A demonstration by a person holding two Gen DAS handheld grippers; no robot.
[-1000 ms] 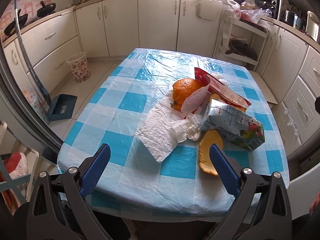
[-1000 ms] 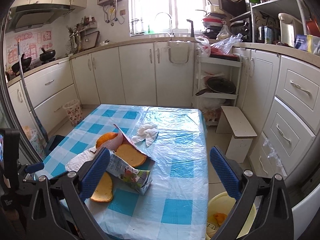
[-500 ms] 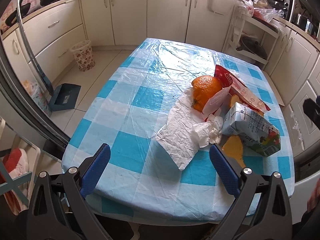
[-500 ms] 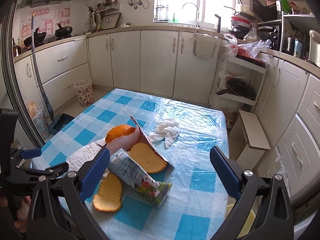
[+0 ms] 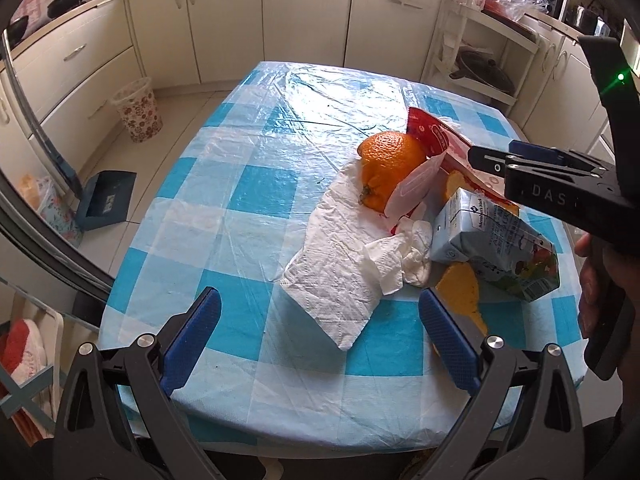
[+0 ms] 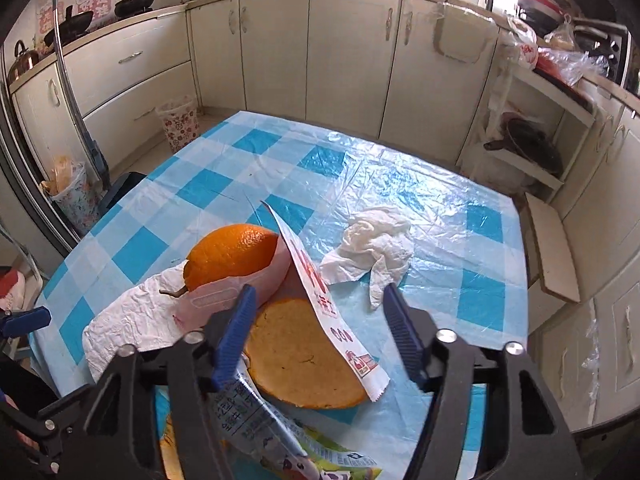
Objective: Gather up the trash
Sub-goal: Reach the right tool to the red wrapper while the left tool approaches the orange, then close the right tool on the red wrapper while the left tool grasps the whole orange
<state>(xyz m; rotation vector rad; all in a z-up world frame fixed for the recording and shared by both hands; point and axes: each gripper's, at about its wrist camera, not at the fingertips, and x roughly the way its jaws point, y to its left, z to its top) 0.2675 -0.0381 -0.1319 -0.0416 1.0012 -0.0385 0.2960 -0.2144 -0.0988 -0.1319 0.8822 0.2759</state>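
Covering nearly all of both views is the blue-and-white checked table with its clear plastic sheet (image 5: 256,184), and the trash sits bunched toward its near right side. Largest in the heap is the flat white paper towel (image 5: 336,256), with the whole orange fruit (image 5: 390,168) resting on its far end. Next comes the crushed pale-blue drink carton (image 5: 492,248), then the torn red-and-white snack wrapper (image 6: 320,288) leaning over the orange and over a curved orange peel (image 6: 300,364). A second peel (image 5: 460,292) lies beside the carton, a small crumpled tissue (image 5: 408,256) touches the carton's end, and another crumpled white tissue (image 6: 376,248) lies apart, farther up the table.

To do this pick well, I judge the stiff wrapper edge the best bite: close squarely across it, then lift without dragging the peel or rolling the orange.

The right gripper (image 6: 316,332) hangs low over the heap, tilted downward, jaws parted and holding nothing, straddling the wrapper and peel. The left gripper (image 5: 316,328) hovers back at the near table edge, jaws spread wide and empty.
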